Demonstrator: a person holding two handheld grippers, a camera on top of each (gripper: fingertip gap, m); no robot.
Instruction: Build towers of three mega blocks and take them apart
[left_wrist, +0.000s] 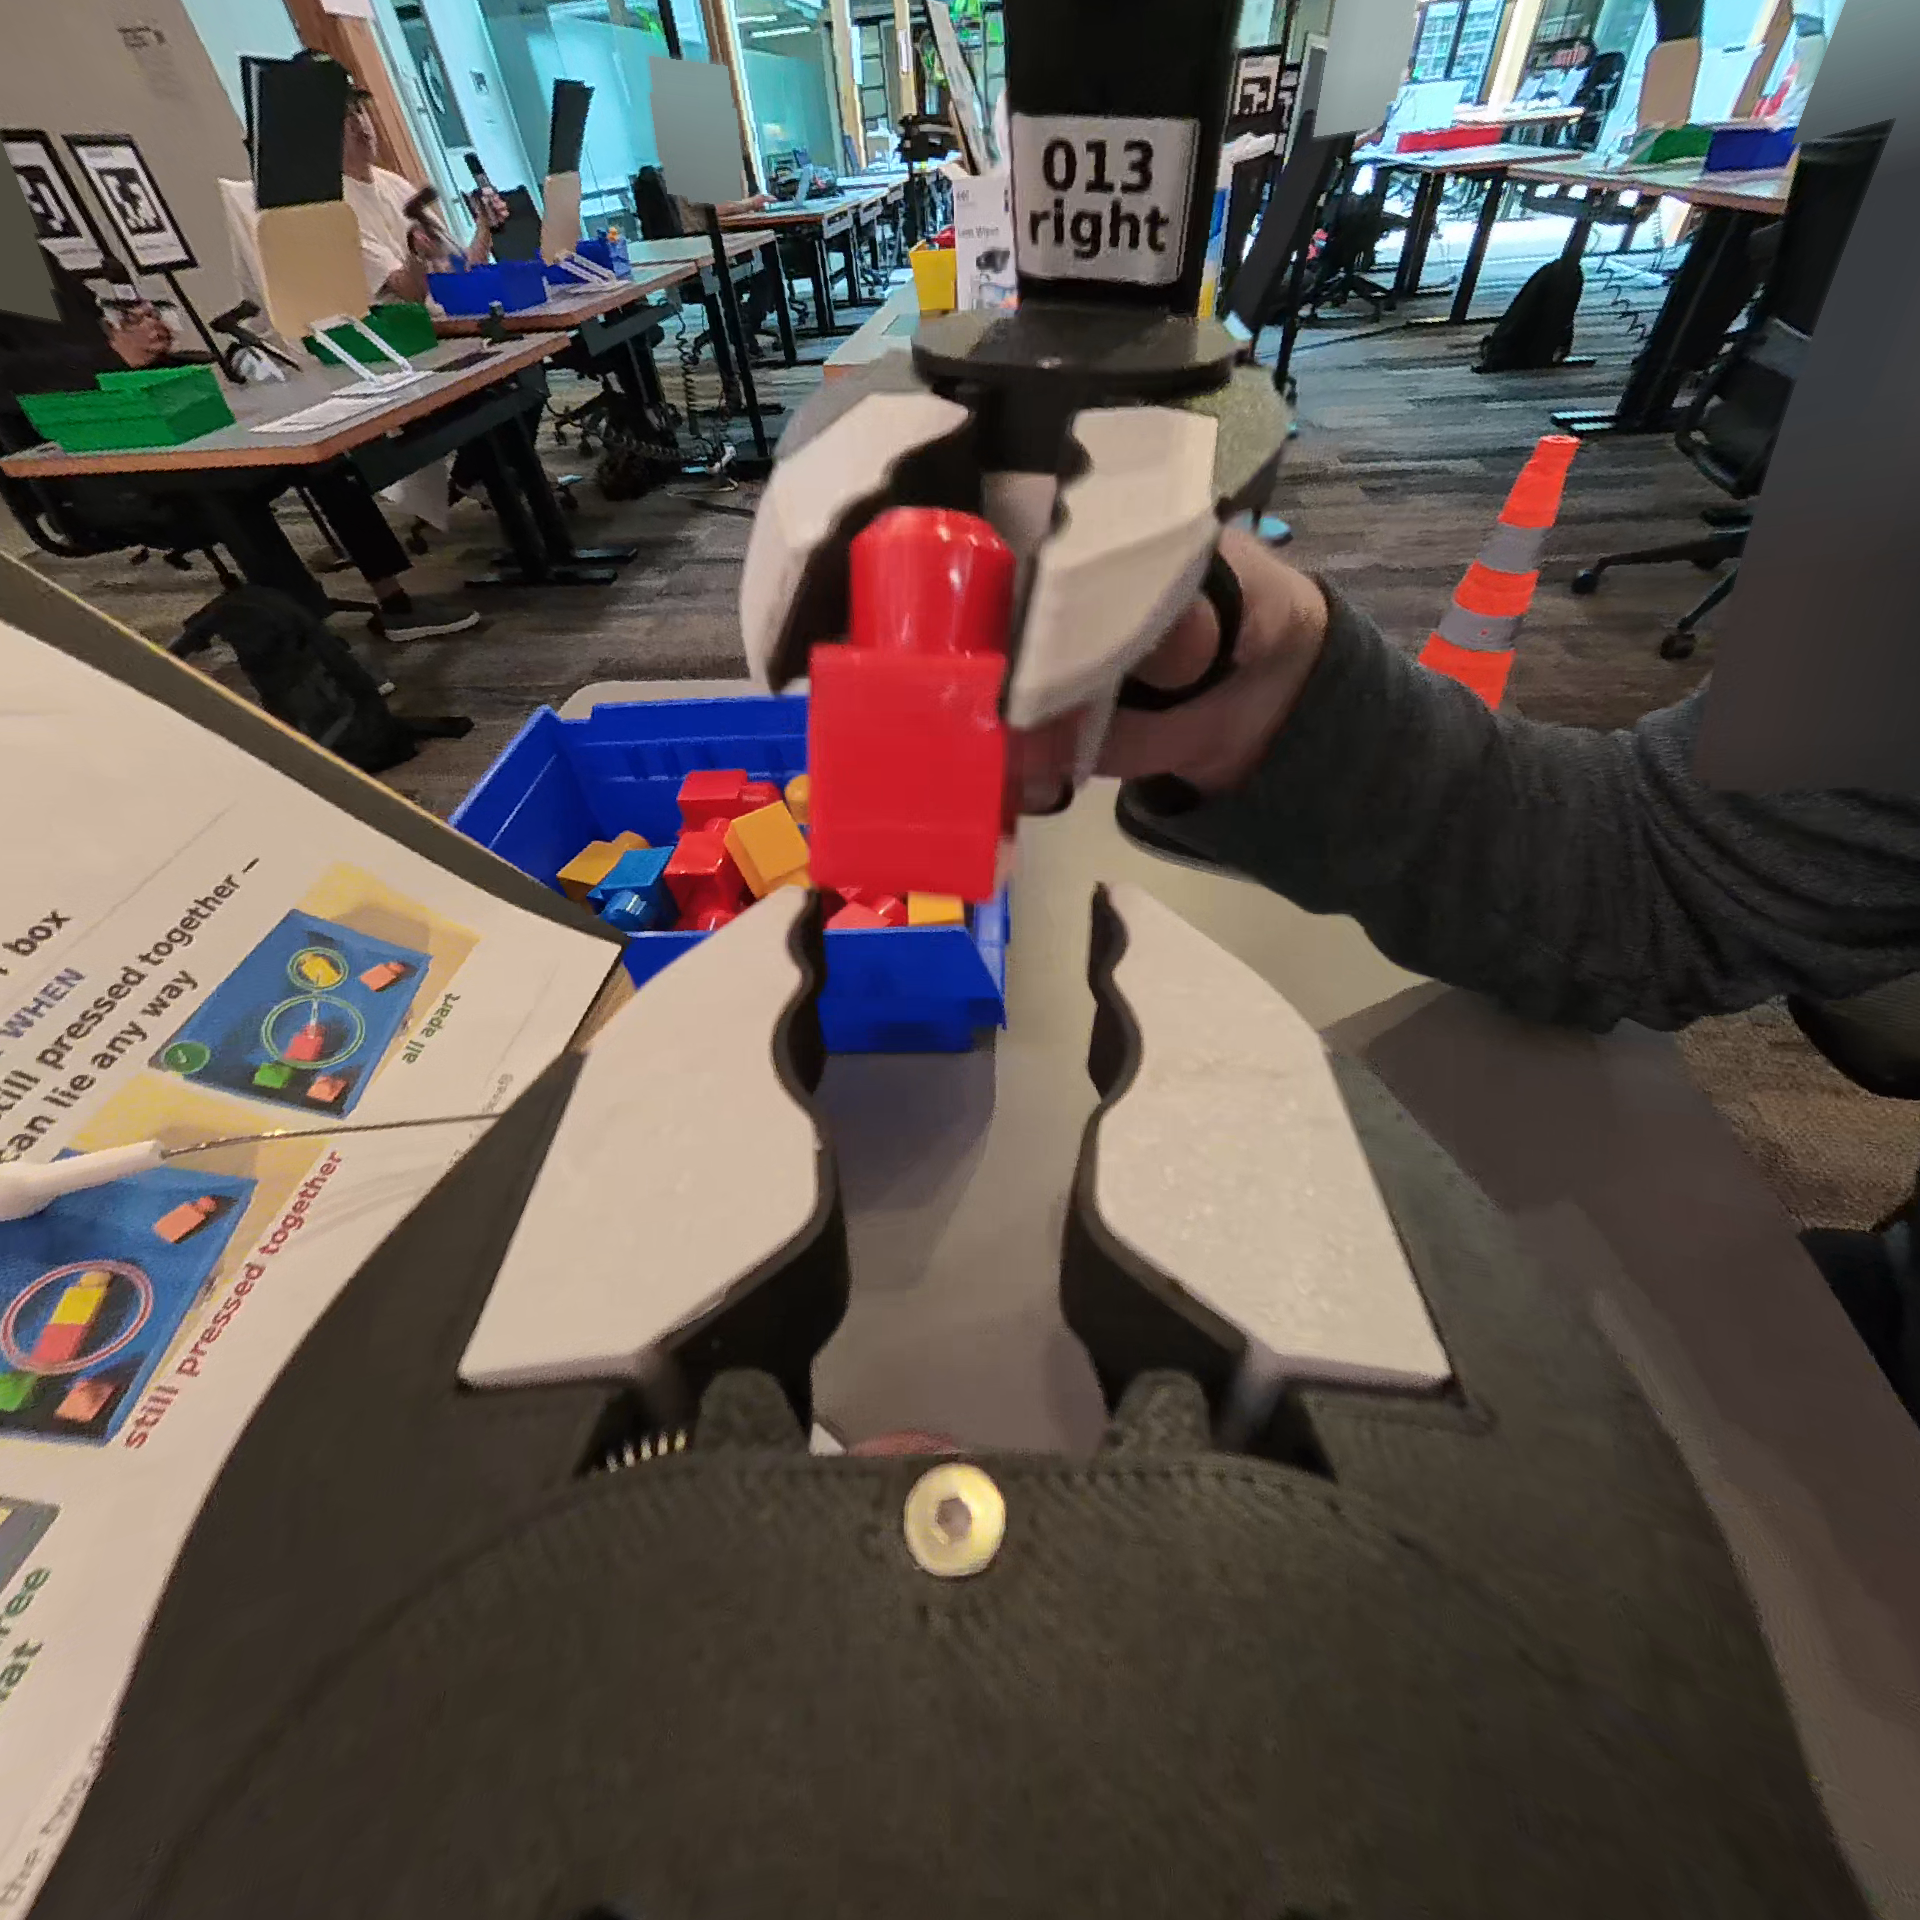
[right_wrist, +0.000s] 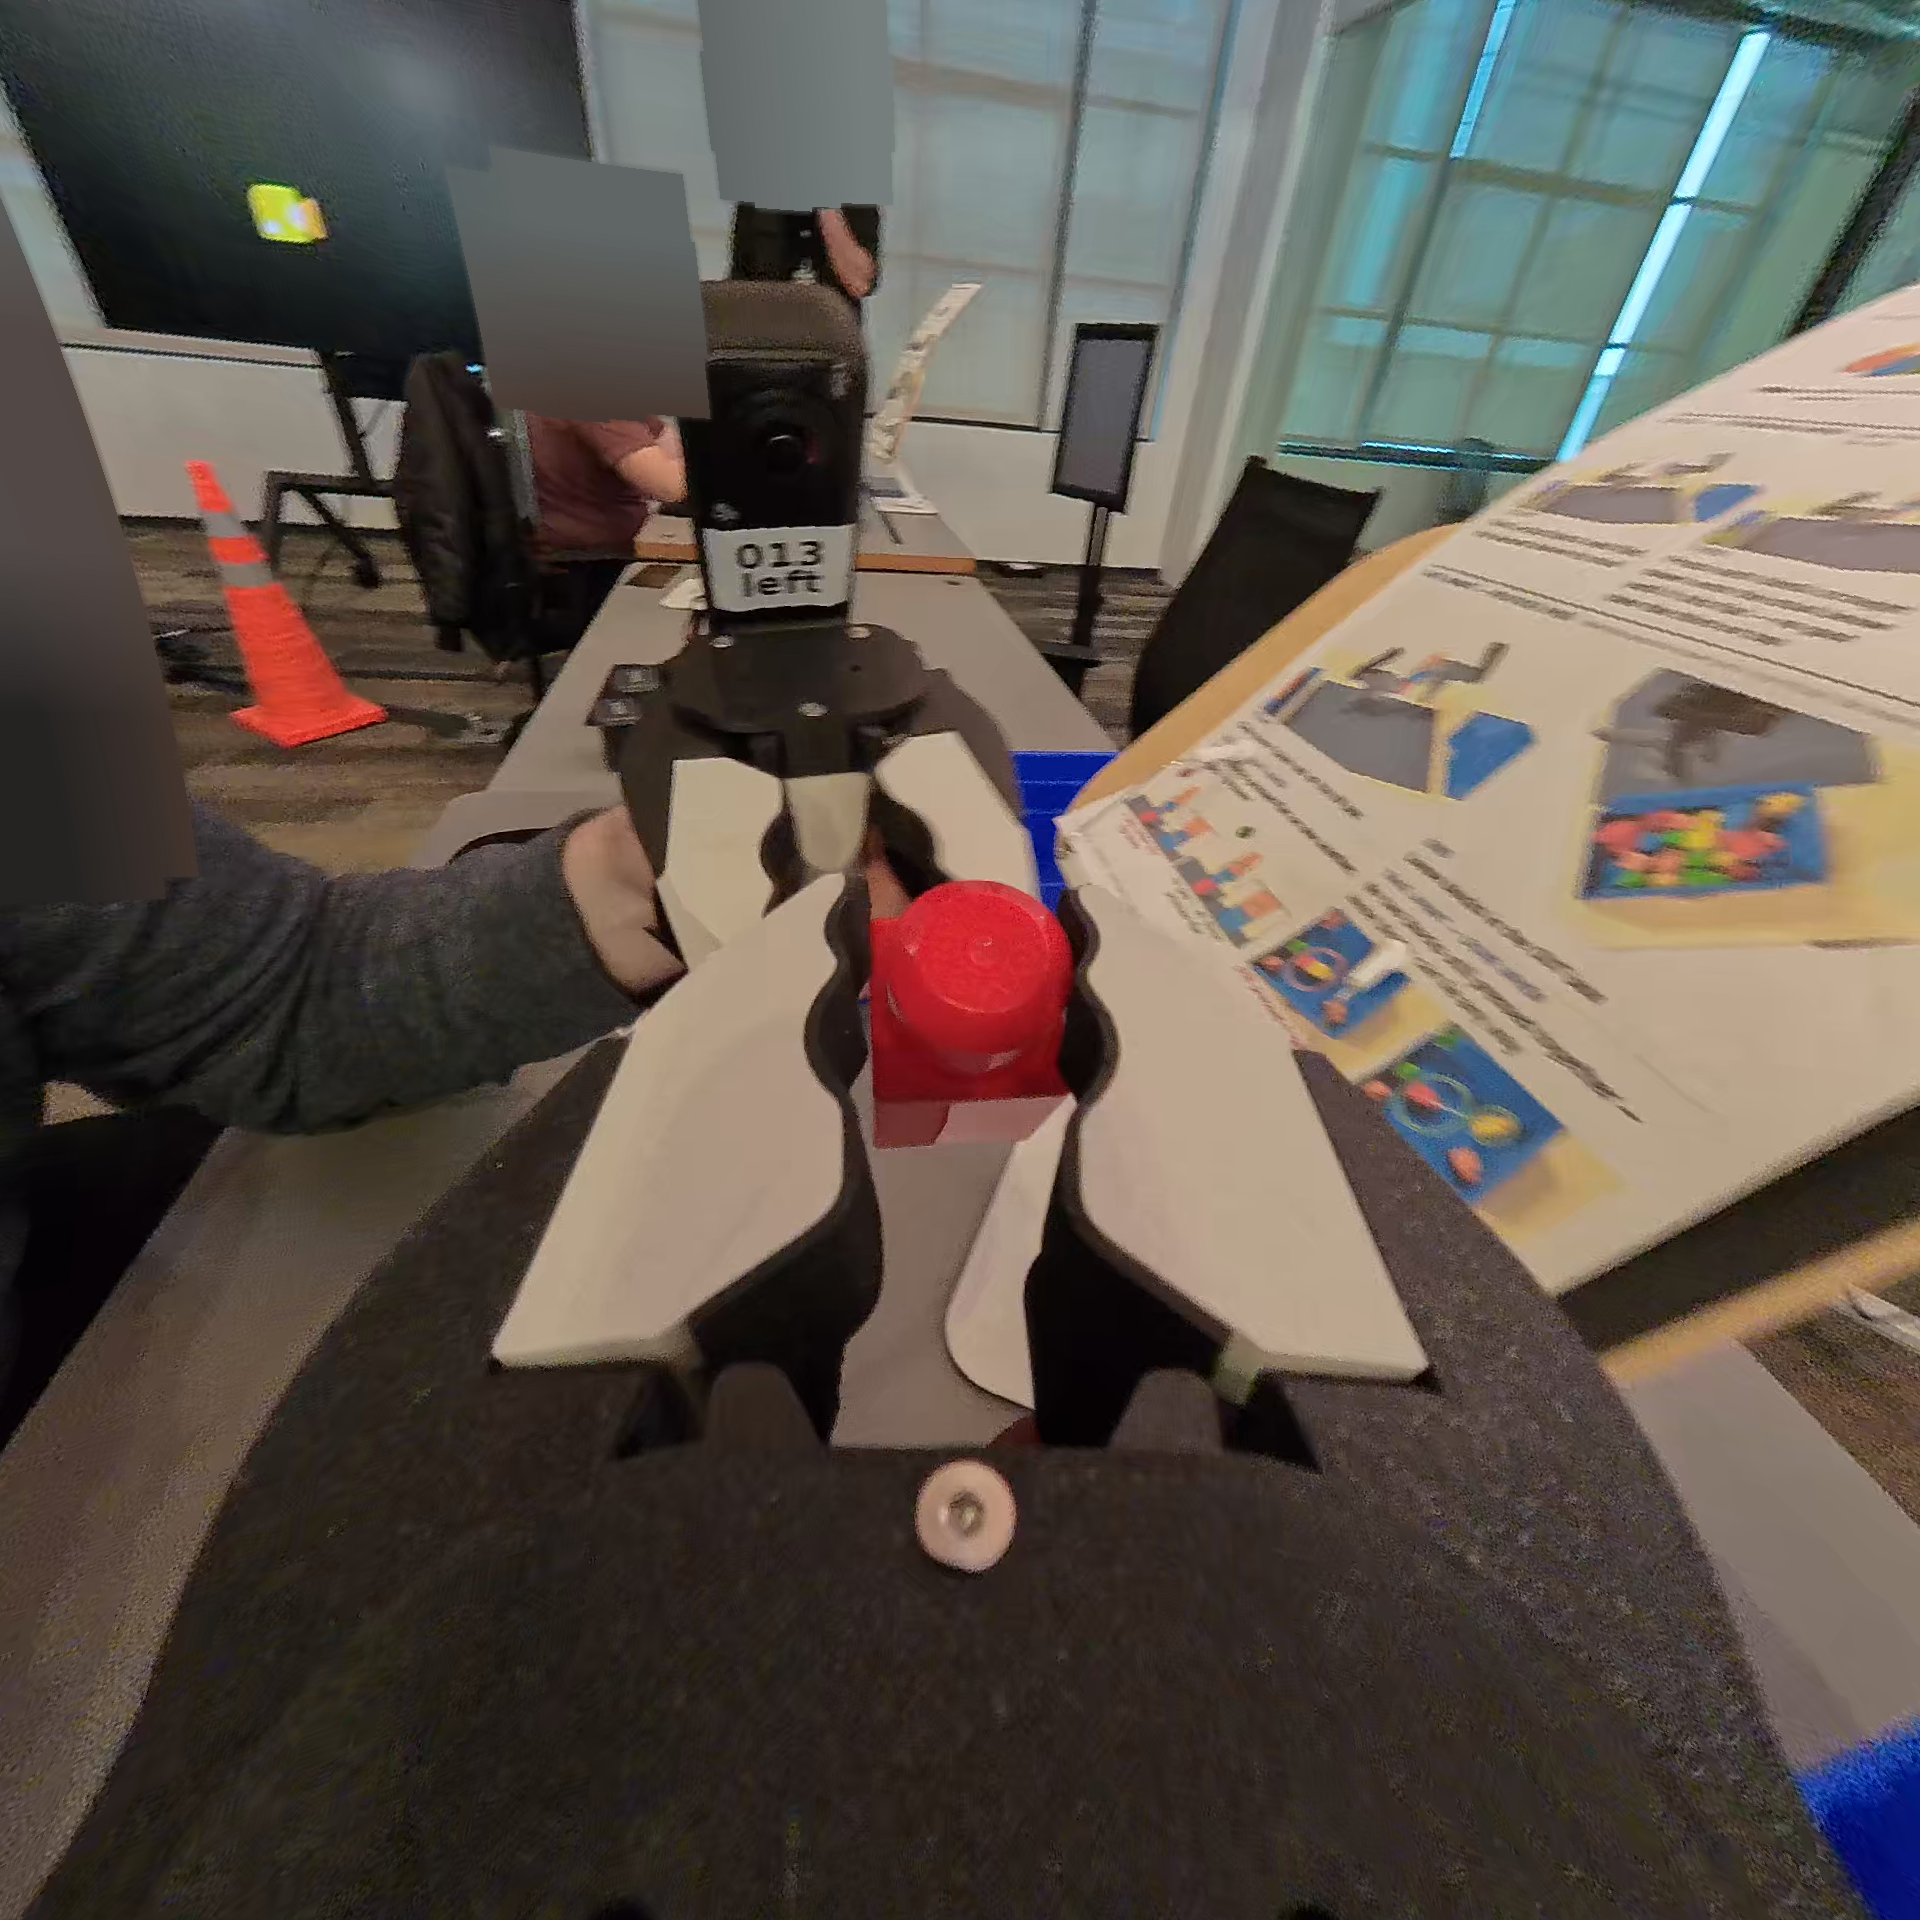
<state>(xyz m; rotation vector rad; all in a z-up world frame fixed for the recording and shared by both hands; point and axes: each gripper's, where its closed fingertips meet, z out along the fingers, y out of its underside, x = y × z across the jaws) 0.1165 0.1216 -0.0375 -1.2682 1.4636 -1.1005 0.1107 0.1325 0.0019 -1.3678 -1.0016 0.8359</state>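
In the right wrist view my right gripper (right_wrist: 961, 914) is shut on a red mega block (right_wrist: 966, 1039), with the block's stud facing the camera. In the left wrist view the same red block (left_wrist: 904, 748) hangs in the right gripper (left_wrist: 914, 665), above the near edge of a blue bin (left_wrist: 914, 987) that holds several red, yellow and blue blocks (left_wrist: 727, 842). My left gripper (left_wrist: 951, 914) is open and empty, its fingertips just short of the block's lower end. It faces the right gripper and shows open in the right wrist view (right_wrist: 826, 821).
A slanted board with a printed instruction sheet (left_wrist: 208, 1039) stands left of the bin; it also shows in the right wrist view (right_wrist: 1558, 831). The bin sits on a grey table (left_wrist: 1195, 935). An orange cone (left_wrist: 1496, 582) stands on the floor. Other desks and people are behind. My hands' fingertips stand some 4 cm from each other.
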